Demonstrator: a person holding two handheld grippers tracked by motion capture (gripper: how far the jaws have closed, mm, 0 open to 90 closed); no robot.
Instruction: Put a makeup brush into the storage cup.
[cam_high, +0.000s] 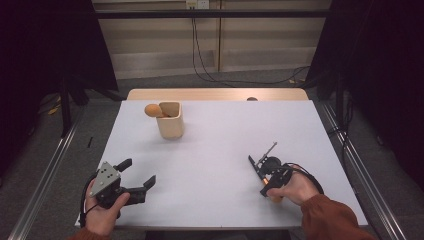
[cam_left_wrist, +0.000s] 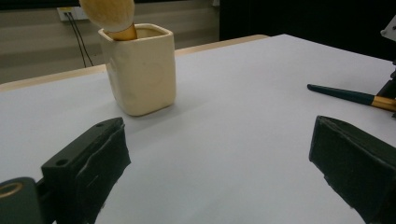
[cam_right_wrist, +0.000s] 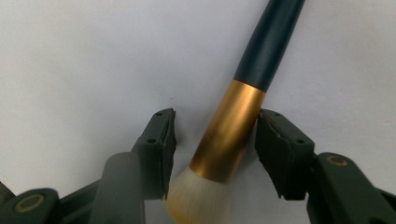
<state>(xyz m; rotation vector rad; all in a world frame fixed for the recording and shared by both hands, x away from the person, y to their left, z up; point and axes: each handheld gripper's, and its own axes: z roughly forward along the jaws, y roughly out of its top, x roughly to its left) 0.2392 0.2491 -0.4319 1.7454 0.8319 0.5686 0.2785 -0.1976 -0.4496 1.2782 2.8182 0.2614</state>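
Left gripper (cam_high: 138, 176), near-left corner of the counter (cam_high: 225, 130): its jaws are standing spread wide with nothing between them, hovering over bare white surface. The left hand (cam_high: 102, 207) is wrapping the gripper body from below, the grey three-cornered plate facing up, and the jaws are pointing toward the far right. In the left gripper view the jaws are framing the cream cup (cam_left_wrist: 140, 67), which is standing upright at the far left of the counter, well apart from both grippers, with a fluffy brush (cam_left_wrist: 109, 14) leaning out of it, head upward.

Right gripper (cam_high: 260, 170), near-right part of the counter: its jaws are standing partly closed around a makeup brush (cam_right_wrist: 233, 135) that is lying flat on the counter. In the right gripper view the right-hand pad is touching the gold ferrule, while a narrow gap is showing between the left-hand pad and the ferrule, so the brush is sitting between the jaws without being pinched from both sides. The pale bristles are lying nearest the gripper body, and the dark handle (cam_high: 270, 148) is pointing away toward the far side. The right hand (cam_high: 295, 187), in a rust sleeve, is gripping the body from the near right, tilted down toward the counter.
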